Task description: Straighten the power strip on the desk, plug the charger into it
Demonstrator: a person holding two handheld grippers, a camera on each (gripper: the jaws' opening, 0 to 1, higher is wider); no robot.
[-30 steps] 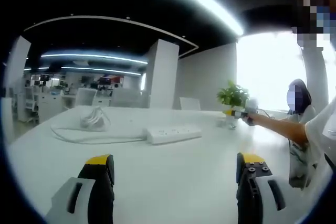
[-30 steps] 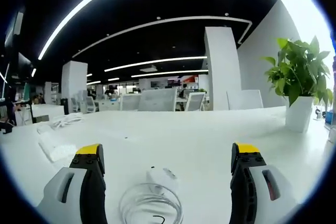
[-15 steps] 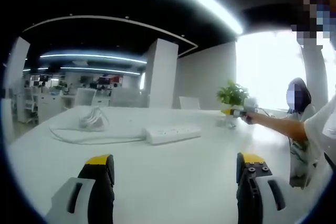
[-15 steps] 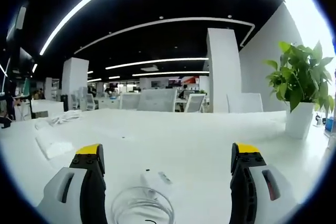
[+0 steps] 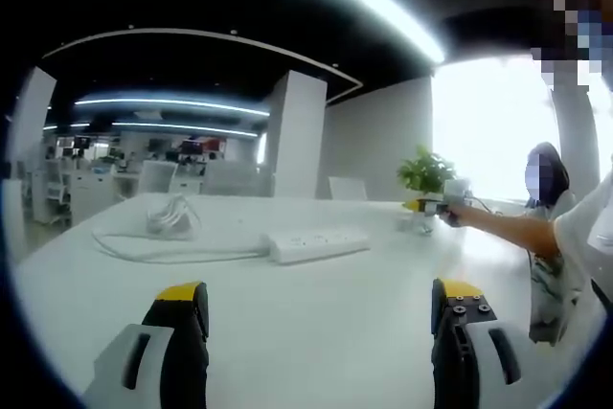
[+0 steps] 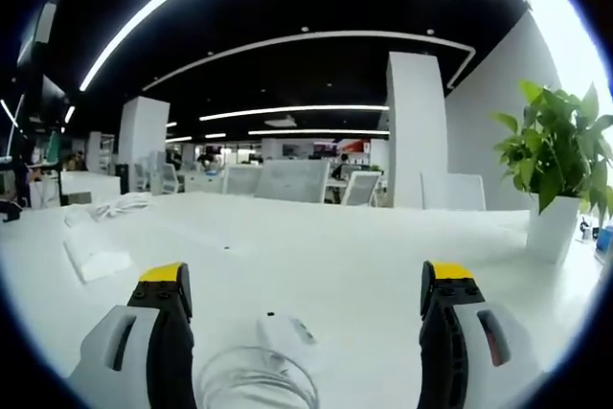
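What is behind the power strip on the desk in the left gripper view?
Behind the power strip its white cord loops left to a bundled coil on the desk. Farther back stand office chairs. Nothing hides that stretch of desk.

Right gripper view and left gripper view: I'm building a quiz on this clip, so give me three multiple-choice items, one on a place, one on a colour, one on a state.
1. Where does the charger lie?
A. on the desk, between the right gripper jaws
B. plugged into the strip
C. beside the plant pot

2. What colour are the left gripper jaw tips?
A. red
B. yellow
C. green

3. What is the state of the power strip?
A. held in the jaws
B. hanging off the desk
C. lying flat, nothing plugged in

Answers: A, the white block and its coiled cable sit low between the jaws; B, yellow caps top both jaws; C, it rests ungripped with its sockets bare.
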